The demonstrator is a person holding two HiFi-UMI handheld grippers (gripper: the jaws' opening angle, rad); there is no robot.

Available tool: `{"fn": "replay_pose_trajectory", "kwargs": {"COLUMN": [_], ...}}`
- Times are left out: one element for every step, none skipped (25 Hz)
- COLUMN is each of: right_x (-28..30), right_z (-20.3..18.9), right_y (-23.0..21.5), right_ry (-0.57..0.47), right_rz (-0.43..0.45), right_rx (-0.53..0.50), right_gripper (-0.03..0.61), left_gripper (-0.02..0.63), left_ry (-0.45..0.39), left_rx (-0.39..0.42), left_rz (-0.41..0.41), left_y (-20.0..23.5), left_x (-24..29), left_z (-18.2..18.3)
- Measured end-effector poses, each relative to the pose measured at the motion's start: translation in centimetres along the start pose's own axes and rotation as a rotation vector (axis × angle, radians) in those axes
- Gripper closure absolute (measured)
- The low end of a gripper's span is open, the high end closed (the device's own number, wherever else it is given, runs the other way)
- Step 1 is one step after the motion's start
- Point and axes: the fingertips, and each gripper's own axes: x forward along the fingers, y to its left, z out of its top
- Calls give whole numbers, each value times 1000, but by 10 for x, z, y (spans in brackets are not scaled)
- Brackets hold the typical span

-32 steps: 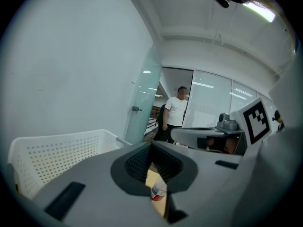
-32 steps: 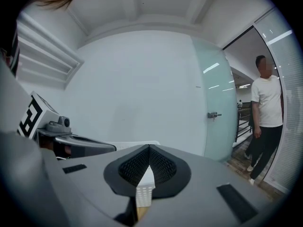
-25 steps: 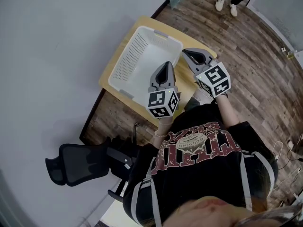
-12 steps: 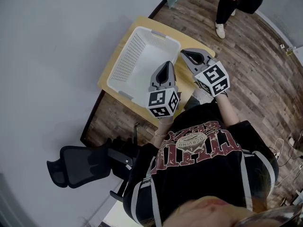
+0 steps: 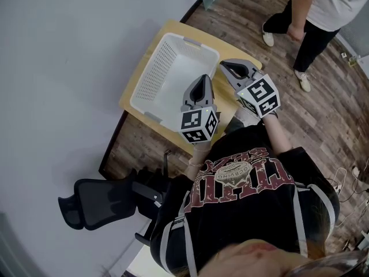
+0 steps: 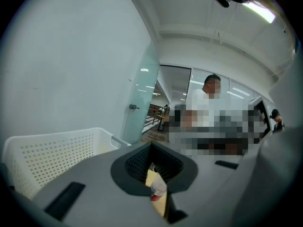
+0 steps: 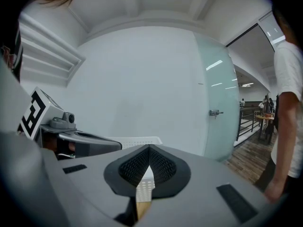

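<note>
Head view: I read left tool (image 5: 202, 79) and right tool (image 5: 226, 65) as both closed, empty. On the desk (image 5: 172, 26), the white basket (image 5: 151, 68) lies upper-left of them, long side running lower-left to upper-right. Left tool's nearer, right by its rim.

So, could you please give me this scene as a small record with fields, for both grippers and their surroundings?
left gripper: jaws together, held over the white basket's near corner
under left jaws: small white-and-red bottle shows through the slit; contact cannot be told
right gripper: jaws together, nothing between them, beside the basket
basket: perforated, stands on the small wooden table
around: black office chair by the table; person in white shirt on the wood floor
</note>
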Motion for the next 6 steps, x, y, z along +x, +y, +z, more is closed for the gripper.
{"fn": "replay_pose_trajectory", "kwargs": {"right_x": [0,1,1,2,2,3], "right_z": [0,0,0,-1,-1,-2], "right_y": [0,0,-1,-2,-2,-3], "right_ry": [0,1,2,4,5,7], "right_rz": [0,0,0,0,-1,-1], "right_rx": [0,0,-1,-2,-2,-2], "right_gripper": [561,561,561,561,561,561], "left_gripper": [566,566,566,566,566,566], "left_ry": [0,1,1,1,2,2], "left_rx": [-1,-2,-3,-3,-4,-4], "left_rz": [1,1,2,2,2,2], "left_y": [0,1,2,2,2,3], "left_x": [0,1,1,2,2,3], "left_z": [0,0,0,0,0,-1]}}
